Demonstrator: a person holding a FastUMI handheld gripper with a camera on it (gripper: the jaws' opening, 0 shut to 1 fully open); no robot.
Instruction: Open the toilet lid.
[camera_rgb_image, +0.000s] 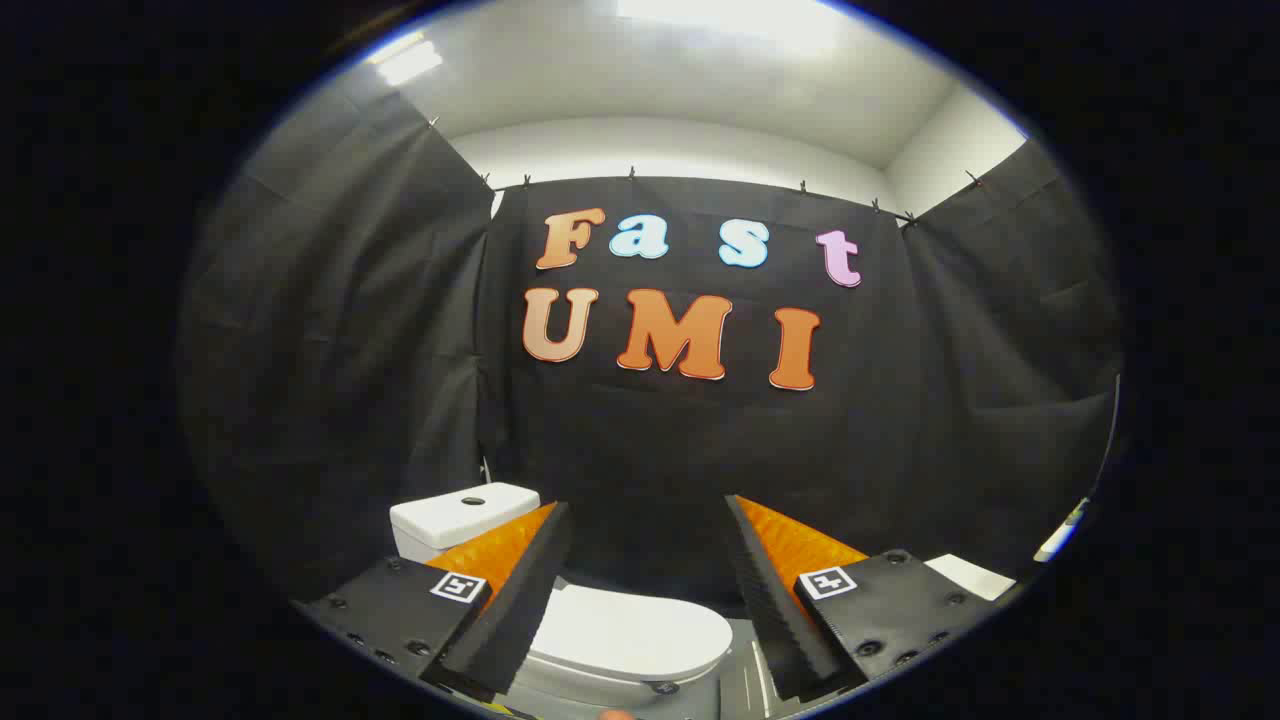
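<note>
I can read no label or number from here. Each arm of my tongs (648, 510) carries a square coded marker (458, 586), not text; the arms stand wide apart.

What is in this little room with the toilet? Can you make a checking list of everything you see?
Surface: grey floor shows beside the toilet bowl.
Job's things: white toilet lid lies shut, flat on the bowl, below and between the fingers; white tank with a top button stands behind the one finger.
Clutter: a white flat thing shows past the other finger; cannot tell what it is.
Grippers: gripper open, fingers spread wide and above the lid, touching nothing.
Cables: nothing seen.
Surroundings: black cloth wall on three sides, white ceiling with lights above.
</note>
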